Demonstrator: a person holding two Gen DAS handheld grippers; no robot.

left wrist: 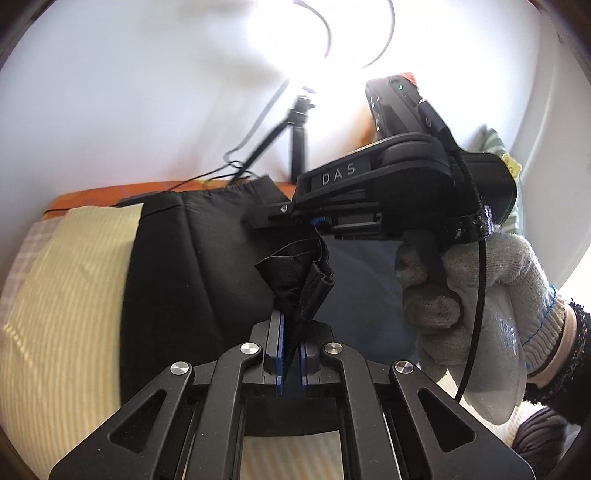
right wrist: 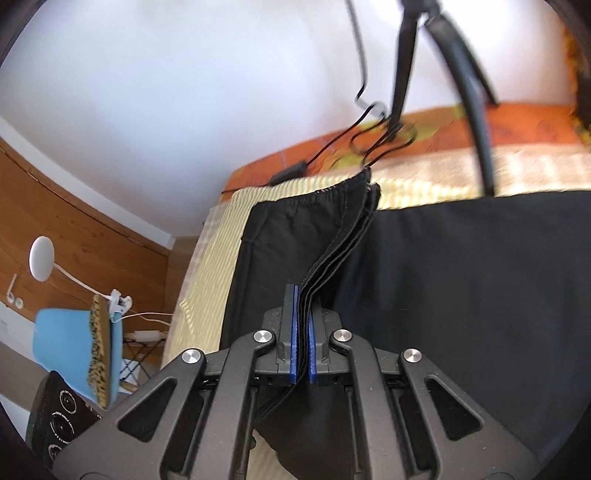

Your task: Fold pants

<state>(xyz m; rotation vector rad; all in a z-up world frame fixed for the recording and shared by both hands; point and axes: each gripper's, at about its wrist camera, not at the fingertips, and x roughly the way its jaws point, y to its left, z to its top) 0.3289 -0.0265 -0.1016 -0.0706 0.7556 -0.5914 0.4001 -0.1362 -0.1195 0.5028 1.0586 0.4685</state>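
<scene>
Black pants lie on a bed with a yellow striped cover. My left gripper is shut on a bunched black edge of the pants, lifted off the bed. My right gripper is shut on several stacked layers of the pants' edge, which run up to the elastic waistband. In the left wrist view the right gripper's body, held in a white-gloved hand, hangs close above the left fingertips, and its jaws are hidden by fabric.
A tripod with a bright ring light and trailing cables stands at the far edge of the bed on an orange sheet. To the left of the bed are a wooden wall panel, a blue chair and a white lamp.
</scene>
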